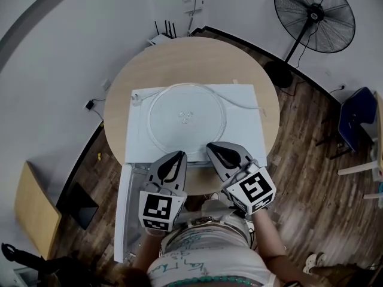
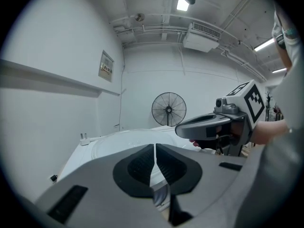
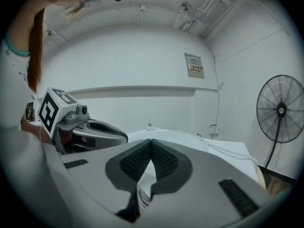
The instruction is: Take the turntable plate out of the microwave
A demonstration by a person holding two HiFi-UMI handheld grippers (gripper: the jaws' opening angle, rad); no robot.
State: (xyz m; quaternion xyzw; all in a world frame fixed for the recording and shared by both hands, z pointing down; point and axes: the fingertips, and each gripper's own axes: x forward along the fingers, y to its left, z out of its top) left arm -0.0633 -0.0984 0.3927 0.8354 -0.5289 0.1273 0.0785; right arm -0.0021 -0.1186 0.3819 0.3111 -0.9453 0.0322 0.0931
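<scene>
Left tongs (image 1: 181, 155) and right tongs (image 1: 210, 146) — both closed, empty — nearly level near turntable plate (image 1: 187, 116).

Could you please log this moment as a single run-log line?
turntable plate: lying on top of microwave | left gripper: shut, empty | right gripper: shut, empty

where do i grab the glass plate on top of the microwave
Take the glass plate by its near rim, coming in level from the person's side. It lies flat on the microwave top, so only the thin raised edge offers a pinch. The left gripper and right gripper are shut and likely must open first.
</scene>
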